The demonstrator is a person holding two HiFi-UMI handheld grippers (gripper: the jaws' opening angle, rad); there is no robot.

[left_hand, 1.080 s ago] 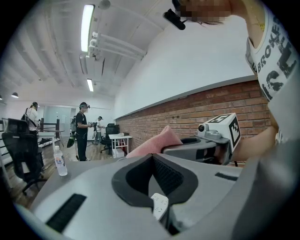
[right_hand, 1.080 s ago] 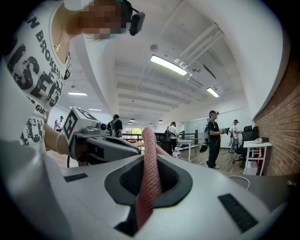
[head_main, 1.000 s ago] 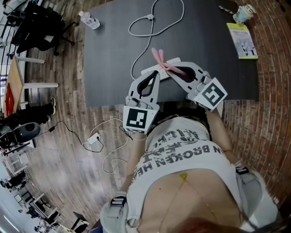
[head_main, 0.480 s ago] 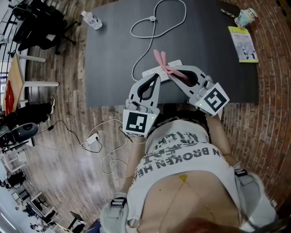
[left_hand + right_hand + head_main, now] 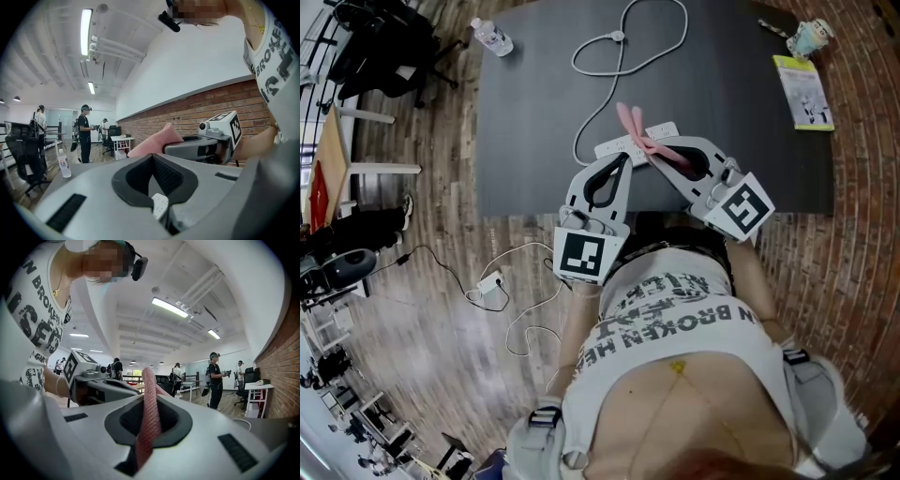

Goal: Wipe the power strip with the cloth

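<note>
power strip [image 5: 612, 146] lies near the desk's [image 5: 534, 112] front edge, long axis slanting left-near to right-far, with open desk beyond. right hand-held gripper [image 5: 653, 151] pinches the pink cloth [image 5: 628, 120] draped across it. left hand-held gripper [image 5: 622, 159] is closed tight at its left end.

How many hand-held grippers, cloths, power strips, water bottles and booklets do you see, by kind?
Hand-held grippers: 2 (left, right)
Pink cloth: 1
Power strip: 1
Water bottle: 1
Booklet: 1
Total: 6
</note>
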